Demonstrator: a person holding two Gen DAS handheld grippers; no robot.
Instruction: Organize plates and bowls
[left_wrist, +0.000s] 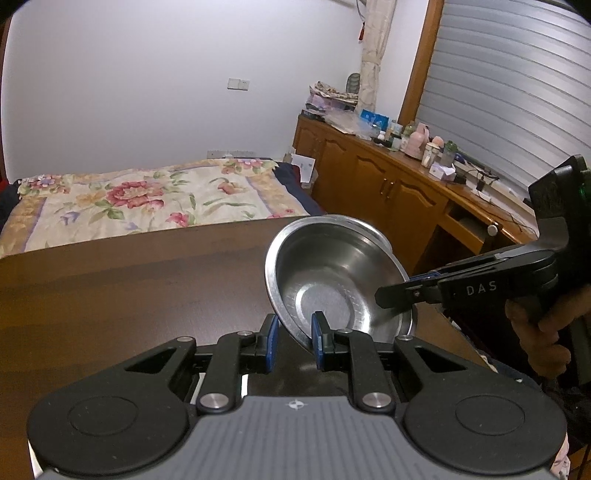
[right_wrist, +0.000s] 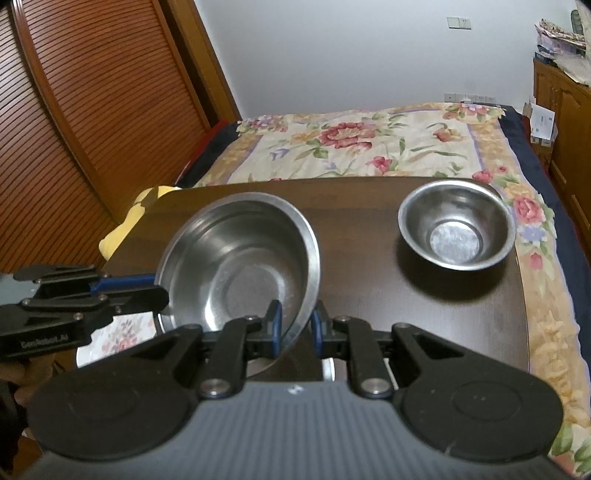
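Observation:
A large steel bowl is held tilted over the near part of a dark wooden table. My left gripper is shut on its near rim, one blue pad inside the bowl and one outside. My right gripper is shut on the rim at the other side. Each gripper also shows in the other's view: the right gripper and the left gripper. A smaller steel bowl stands upright at the table's far right. A floral plate lies under the left gripper.
Beyond the table's far edge lies a bed with a floral cover. A wooden cabinet crowded with bottles runs along the right wall. A louvred wooden door is on the left. A hand grips the right tool.

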